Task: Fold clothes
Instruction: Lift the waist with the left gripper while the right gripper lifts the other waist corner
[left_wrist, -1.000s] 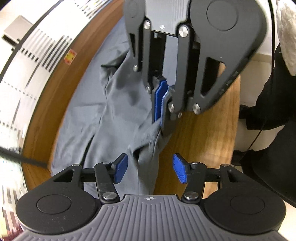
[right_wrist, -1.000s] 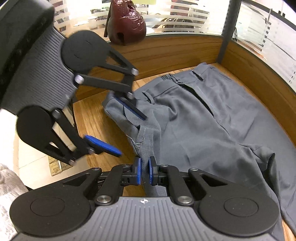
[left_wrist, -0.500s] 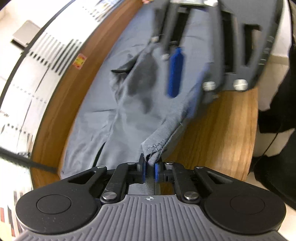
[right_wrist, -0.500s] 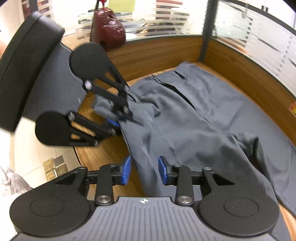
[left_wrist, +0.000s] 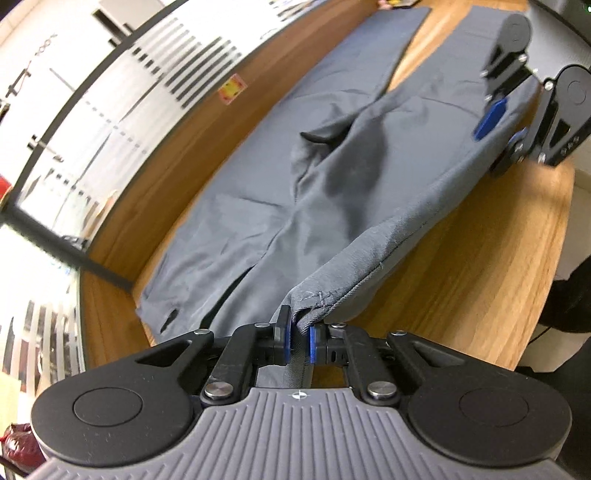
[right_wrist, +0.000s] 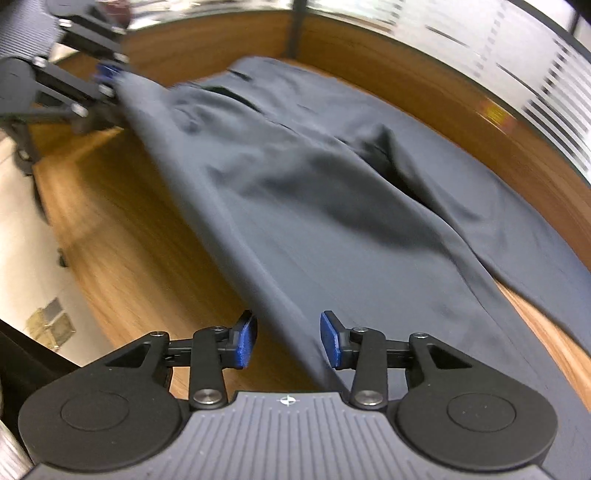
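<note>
Grey trousers (left_wrist: 332, 166) lie spread along the wooden table (left_wrist: 480, 277). My left gripper (left_wrist: 298, 334) is shut on a stitched corner of their near edge and holds it a little above the wood. That edge runs taut from there to my right gripper (left_wrist: 504, 129), far up on the right. In the right wrist view the trousers (right_wrist: 332, 203) fill the middle. The right gripper (right_wrist: 288, 338) has its jaws apart and closing, with the cloth's edge lying between the blue pads, untouched by them. The left gripper (right_wrist: 107, 79) shows blurred at the top left.
A raised wooden rim (left_wrist: 207, 155) bounds the table's far side, with striped glass panels and a black post (right_wrist: 297, 29) above it. Bare wood (right_wrist: 129, 240) lies on the near side of the trousers. A person's dark clothing (left_wrist: 569, 295) stands by the table's edge.
My left gripper shut on the trouser corner and lifted it slightly. The right gripper let go of that corner, opened and slid far along the edge away from the left one.
</note>
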